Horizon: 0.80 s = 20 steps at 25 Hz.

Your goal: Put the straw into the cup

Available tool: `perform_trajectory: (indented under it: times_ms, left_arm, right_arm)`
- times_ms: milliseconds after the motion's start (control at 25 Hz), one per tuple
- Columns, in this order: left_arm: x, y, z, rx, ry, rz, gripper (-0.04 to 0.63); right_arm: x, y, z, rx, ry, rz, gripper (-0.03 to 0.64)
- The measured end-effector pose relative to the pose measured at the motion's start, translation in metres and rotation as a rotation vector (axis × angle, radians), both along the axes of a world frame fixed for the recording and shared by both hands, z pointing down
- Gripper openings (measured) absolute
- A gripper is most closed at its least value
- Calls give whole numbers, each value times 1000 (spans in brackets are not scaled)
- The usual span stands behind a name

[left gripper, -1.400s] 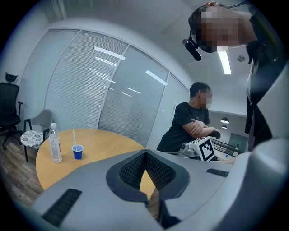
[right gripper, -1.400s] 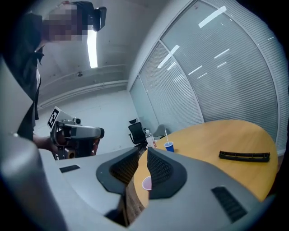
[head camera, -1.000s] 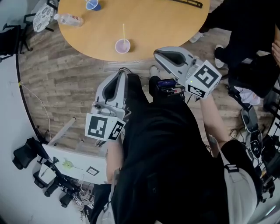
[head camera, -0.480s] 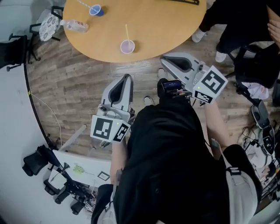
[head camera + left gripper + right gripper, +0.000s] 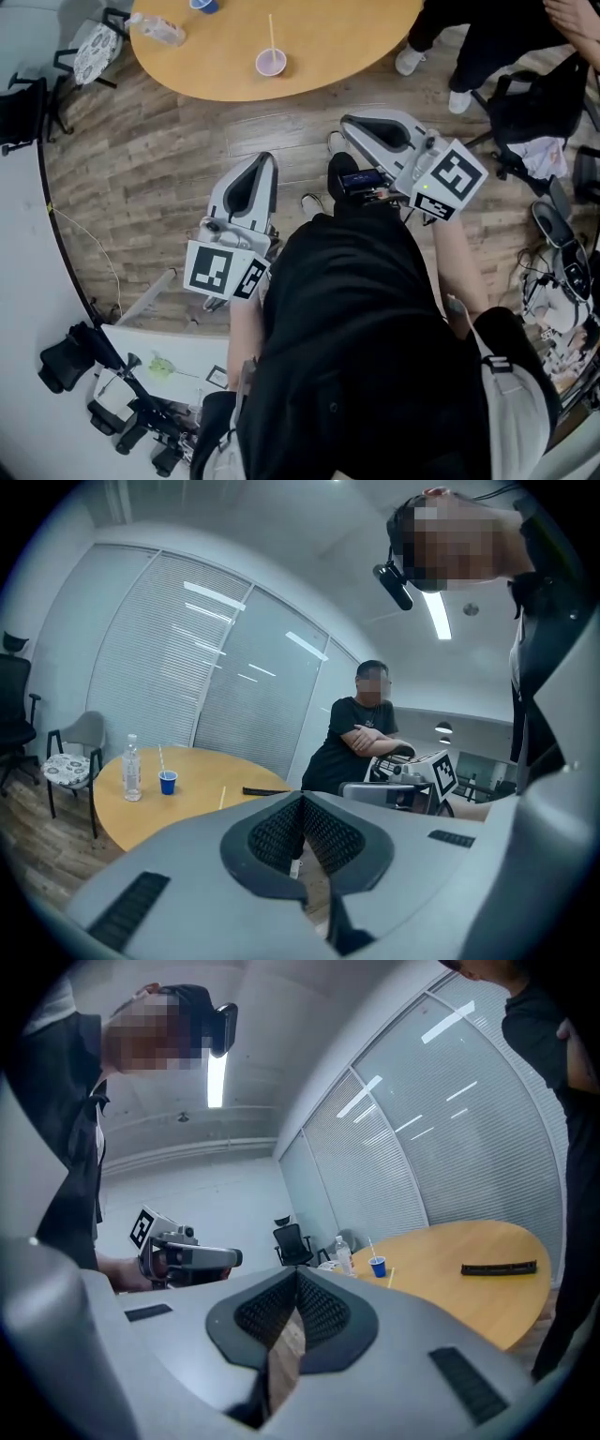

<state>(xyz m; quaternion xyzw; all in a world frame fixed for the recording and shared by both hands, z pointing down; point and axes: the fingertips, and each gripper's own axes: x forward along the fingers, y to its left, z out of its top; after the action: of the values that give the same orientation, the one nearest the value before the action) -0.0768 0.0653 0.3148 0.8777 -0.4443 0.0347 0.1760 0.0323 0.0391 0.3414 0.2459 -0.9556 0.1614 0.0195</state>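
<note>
Hanging shut and empty, left gripper (image 5: 265, 161) and right gripper (image 5: 345, 122) sit six o'clock of table (image 5: 216, 75). Straw (image 5: 271, 30) lies at twelve o'clock of cup (image 5: 270, 63).

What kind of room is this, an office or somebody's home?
Most likely an office meeting room. A round wooden table stands on a plank floor, a wall of glass panels with blinds runs behind it, and a black swivel chair sits by the wall.
</note>
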Motion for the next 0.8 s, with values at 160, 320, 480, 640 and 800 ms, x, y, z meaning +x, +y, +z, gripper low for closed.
perform_trajectory:
  times_ms: [160,320,480,640,800]
  left_arm:
    - [-21,40,1,7,13,5,12]
    - [-41,73,6,7,25,11,12]
    - [-52,103,6,12,29,41,12]
    - [-50,125,3,28,36,79,12]
    - [-49,138,3,37,37,107,12]
  right_arm:
    - [-22,41,-5,-4,-13,4,17]
    - [-37,79,-5,-3,-4,18,17]
    - [-46,114,-10,4,0,36,17]
    - [-45,142,-17,27,11,65,17]
    - [-44,159,-20,37,16,85,17]
